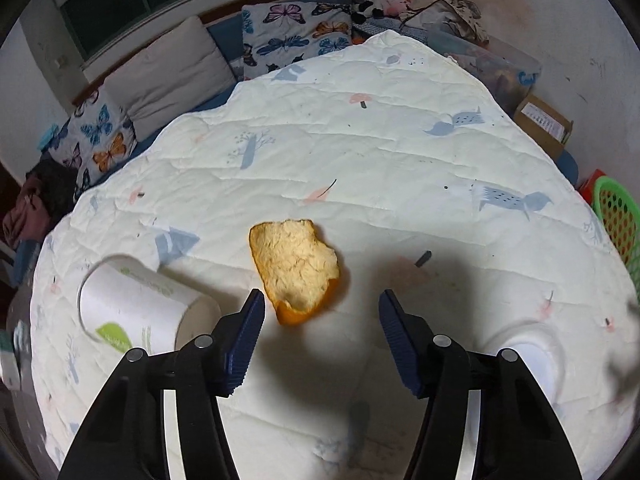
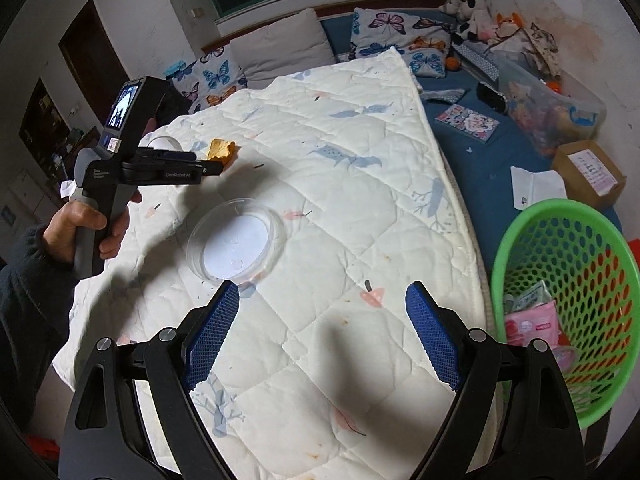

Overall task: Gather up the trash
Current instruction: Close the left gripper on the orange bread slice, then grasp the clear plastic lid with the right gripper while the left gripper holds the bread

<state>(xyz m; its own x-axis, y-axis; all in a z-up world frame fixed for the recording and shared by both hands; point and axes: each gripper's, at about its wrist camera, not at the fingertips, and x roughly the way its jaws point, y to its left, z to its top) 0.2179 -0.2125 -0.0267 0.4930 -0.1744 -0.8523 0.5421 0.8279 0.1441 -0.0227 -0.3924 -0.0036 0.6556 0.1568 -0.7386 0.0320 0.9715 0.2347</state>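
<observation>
A paper cup (image 1: 136, 312) is lying tipped on its side on the quilt (image 1: 360, 152) at the far left. Just right of it, the left hand-held gripper (image 1: 322, 304) is hovering with its jaws spread wide and nothing in them, and an orange peel (image 1: 296, 270) is sitting on the quilt right in front of the gap, closer to the left finger. Looks like it isn't touching either one, but the angle's kinda rough. Moving right, a clear plastic lid (image 2: 236, 240) is lying flat, just ahead of the right hand-held gripper (image 2: 322, 300), which is also gaping open and empty. Far right, a green basket (image 2: 520, 248) is sitting beside the bed with some wrappers (image 2: 530, 316) in it.
</observation>
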